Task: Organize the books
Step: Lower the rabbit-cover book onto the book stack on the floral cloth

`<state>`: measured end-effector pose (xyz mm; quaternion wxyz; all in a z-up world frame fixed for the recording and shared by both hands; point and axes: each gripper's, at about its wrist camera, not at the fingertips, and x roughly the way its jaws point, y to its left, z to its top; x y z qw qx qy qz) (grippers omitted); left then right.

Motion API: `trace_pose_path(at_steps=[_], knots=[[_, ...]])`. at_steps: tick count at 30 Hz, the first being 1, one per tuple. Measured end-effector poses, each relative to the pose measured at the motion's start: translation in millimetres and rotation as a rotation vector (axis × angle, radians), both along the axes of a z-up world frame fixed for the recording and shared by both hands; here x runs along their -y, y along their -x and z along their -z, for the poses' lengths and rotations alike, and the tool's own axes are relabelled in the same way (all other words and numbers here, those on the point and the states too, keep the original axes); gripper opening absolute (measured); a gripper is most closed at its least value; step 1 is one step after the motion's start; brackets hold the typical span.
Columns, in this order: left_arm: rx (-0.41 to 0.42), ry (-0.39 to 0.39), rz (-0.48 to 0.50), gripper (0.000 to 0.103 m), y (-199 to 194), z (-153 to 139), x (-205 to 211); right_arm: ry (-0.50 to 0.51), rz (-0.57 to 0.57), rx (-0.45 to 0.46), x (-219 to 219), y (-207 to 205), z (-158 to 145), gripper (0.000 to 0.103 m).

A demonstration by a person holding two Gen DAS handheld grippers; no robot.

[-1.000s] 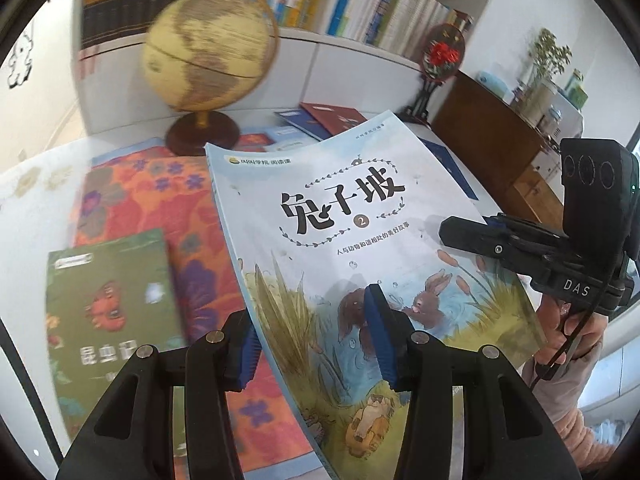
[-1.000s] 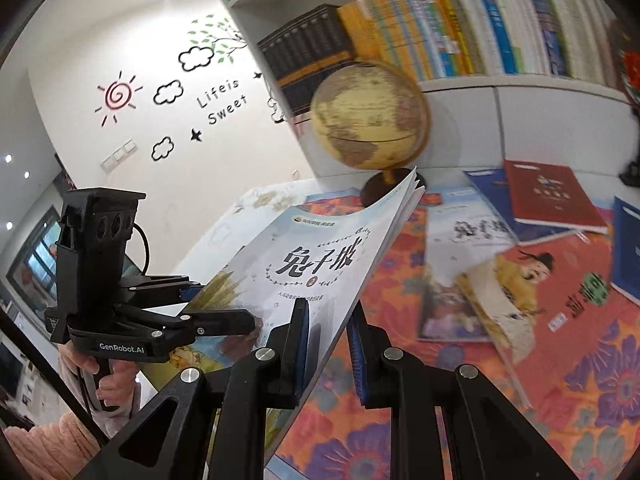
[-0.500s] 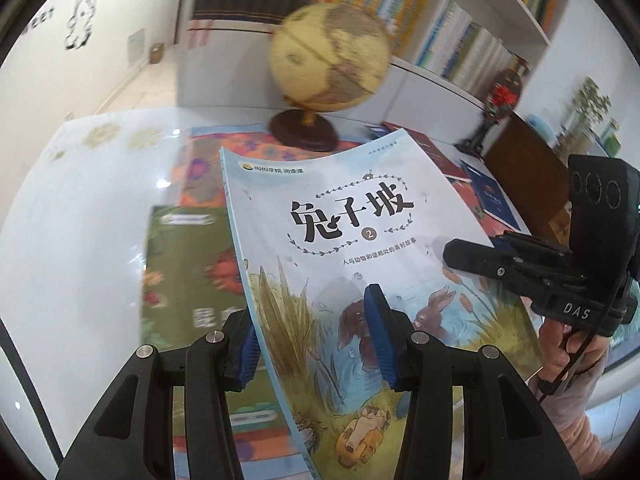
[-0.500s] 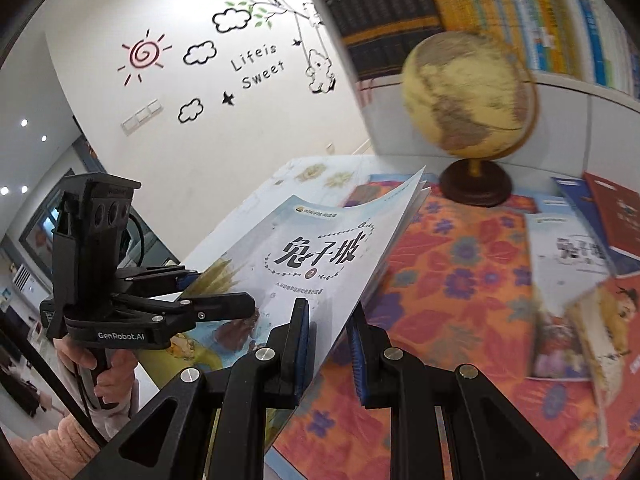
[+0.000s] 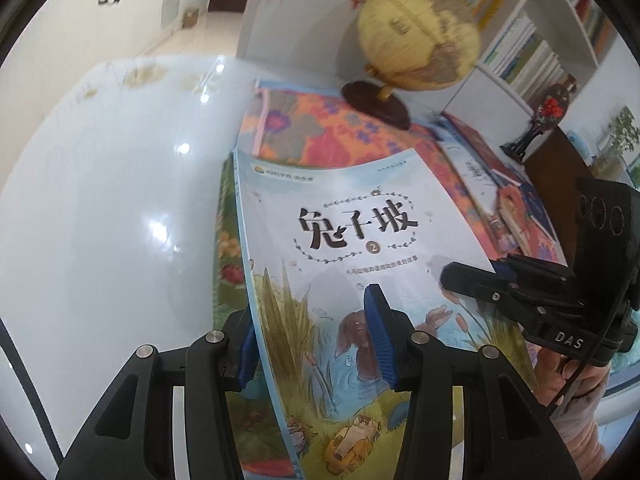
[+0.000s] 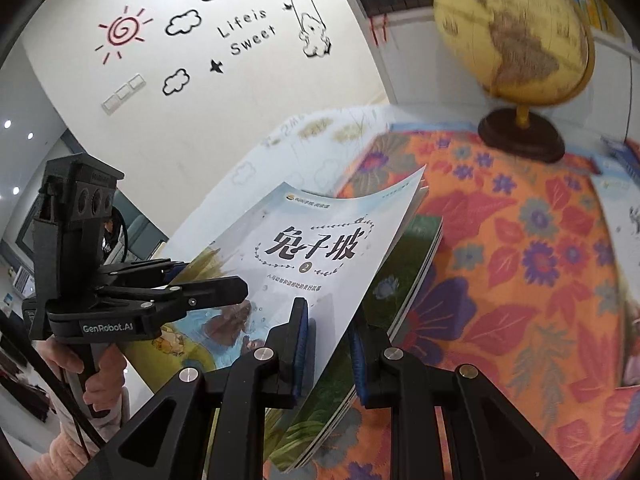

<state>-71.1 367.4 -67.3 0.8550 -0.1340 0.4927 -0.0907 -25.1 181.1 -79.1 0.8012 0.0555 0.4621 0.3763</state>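
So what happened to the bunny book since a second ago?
The bunny book was carried left, away from the globe, and now hangs right over the green book. Both grippers, left and right, kept the same hold on it.

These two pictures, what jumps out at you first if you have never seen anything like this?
A pale blue picture book with rabbits on its cover fills the middle, held up over the table by both its side edges between black fingers with blue pads, one gripper on each side. Under it lies a green book on a bright orange flowered cloth. Behind stands a yellowish globe on a dark wooden base.
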Motion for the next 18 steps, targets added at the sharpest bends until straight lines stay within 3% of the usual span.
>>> trace_pose_path(at_steps=[7, 12, 18], knots=[[-0.008, 0.018, 0.003, 0.046, -3.5, 10.8, -10.9, 0.014, 0.014, -0.071, -9.1, -6.3, 25.6, 0.020], [-0.007, 0.012, 0.006, 0.046, -5.4, 10.9, -12.9, 0.000, 0.044, -0.074, -6.6, -7.1, 27.6, 0.020], [-0.006, -0.087, -0.020, 0.046, -14.1, 8.1, -10.6, 0.007, 0.072, -0.066, -5.3, -0.4, 23.2, 0.021]])
